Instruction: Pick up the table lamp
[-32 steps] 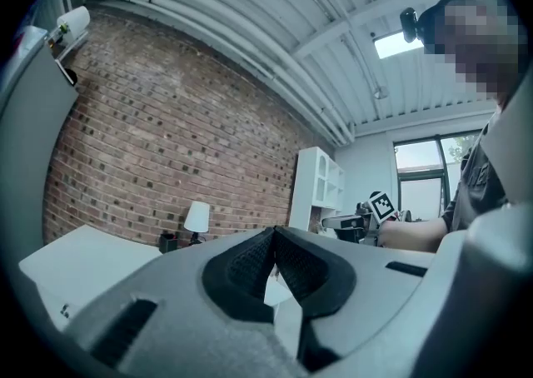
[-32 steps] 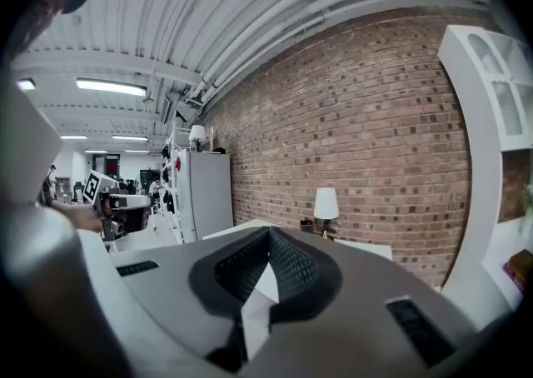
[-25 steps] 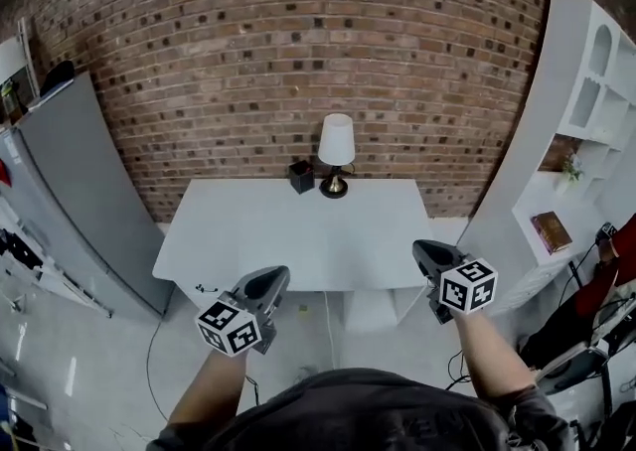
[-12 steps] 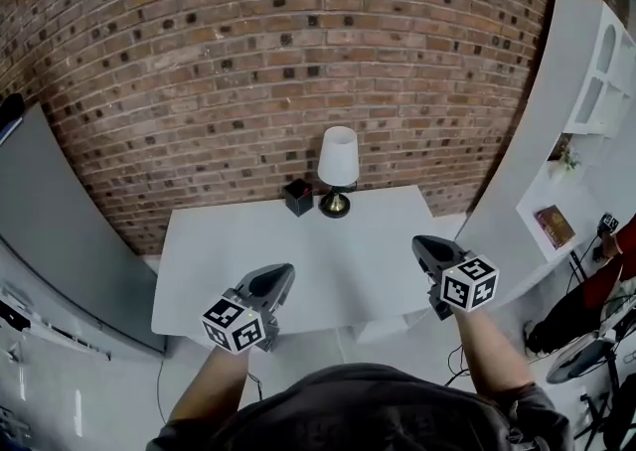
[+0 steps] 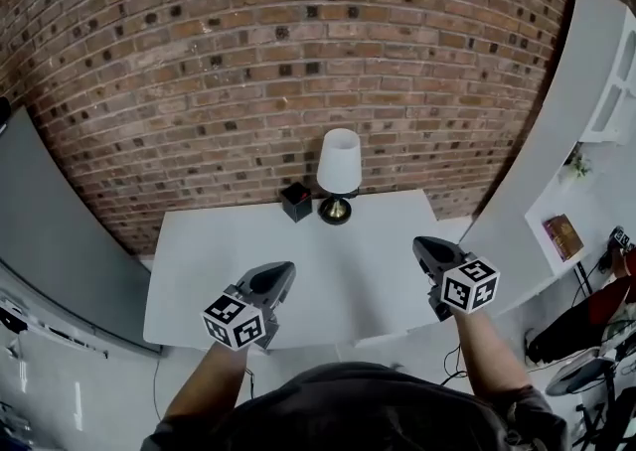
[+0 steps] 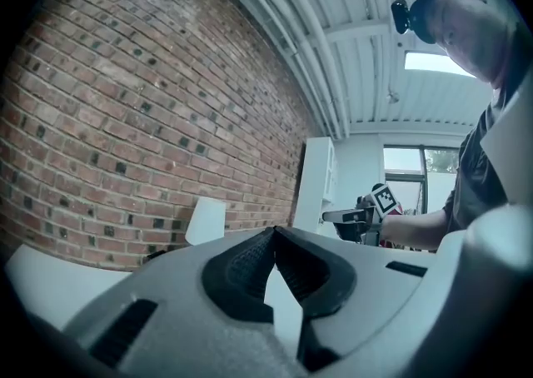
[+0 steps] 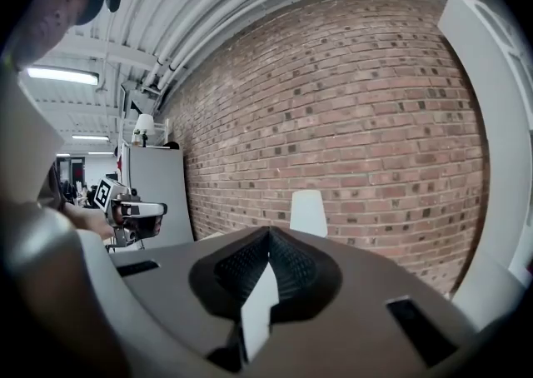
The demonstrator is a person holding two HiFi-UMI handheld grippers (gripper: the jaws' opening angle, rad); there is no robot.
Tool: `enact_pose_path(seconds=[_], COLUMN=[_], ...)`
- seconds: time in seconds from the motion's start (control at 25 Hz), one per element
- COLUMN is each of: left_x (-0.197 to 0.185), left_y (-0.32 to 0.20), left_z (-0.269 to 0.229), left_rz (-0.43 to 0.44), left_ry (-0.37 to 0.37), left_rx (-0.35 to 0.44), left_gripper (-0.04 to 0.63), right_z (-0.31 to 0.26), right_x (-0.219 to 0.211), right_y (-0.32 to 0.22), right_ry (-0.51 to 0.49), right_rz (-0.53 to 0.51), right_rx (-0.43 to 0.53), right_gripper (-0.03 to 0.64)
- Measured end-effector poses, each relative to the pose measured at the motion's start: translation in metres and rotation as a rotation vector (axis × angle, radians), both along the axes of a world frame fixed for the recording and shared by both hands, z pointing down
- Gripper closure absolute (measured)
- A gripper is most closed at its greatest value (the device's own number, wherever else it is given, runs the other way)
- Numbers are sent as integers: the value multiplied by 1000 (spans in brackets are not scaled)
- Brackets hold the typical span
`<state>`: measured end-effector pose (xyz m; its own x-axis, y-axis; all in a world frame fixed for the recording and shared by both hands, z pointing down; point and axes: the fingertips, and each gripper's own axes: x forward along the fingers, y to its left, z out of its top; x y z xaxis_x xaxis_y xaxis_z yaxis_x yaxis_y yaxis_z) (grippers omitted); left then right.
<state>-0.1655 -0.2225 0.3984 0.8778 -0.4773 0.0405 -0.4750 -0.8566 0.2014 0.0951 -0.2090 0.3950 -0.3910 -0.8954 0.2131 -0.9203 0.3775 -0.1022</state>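
- The table lamp [image 5: 338, 169], with a white shade on a dark, brassy base, stood upright at the far edge of the white table [image 5: 328, 275], close to the brick wall [image 5: 298, 62].
- A small black box [image 5: 295, 202] sat just beside the lamp's base on its left; whether the two touched could not be told.
- A grey cabinet [image 5: 50, 230] flanked the table on the left. A white shelf unit [image 5: 581, 131] stood on the right, with a book [image 5: 563, 236] lying on one shelf.
- Only bare tabletop lay between the grippers and the lamp.
- The left gripper [image 5: 282, 269] was held over the near left part of the table, pointing roughly level toward the wall. Its jaws were clenched tip to tip and empty.
- The right gripper [image 5: 421, 243] hovered over the near right part, tipped slightly downward. Its jaws were likewise pressed together and gripped nothing.
- Both grippers were well apart from the lamp and from each other, each on an outstretched forearm.
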Motion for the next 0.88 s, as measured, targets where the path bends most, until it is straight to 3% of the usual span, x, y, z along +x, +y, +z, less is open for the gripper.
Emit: enact_pose_path(seconds=[0.24,0.56,0.72,0.88], left_x=[51,131,166,156], left_y=[-16,-39,-44,-56], left_z=[4,13,24,32], left_rz=[-74,-332,-358,-337], left_ry=[-37,-71,-87,-93], left_rx=[12,-11,-13,2], left_gripper=[598,598,598,598], right_z=[5,10,18,33], right_x=[42,110,131,120], right_y=[-46,-102,-116,-121], right_ry=[-18,29,40,29], right_rz=[-110,-306,-347,-325], right_rx=[12,44,57,66], right_gripper=[623,623,623,623])
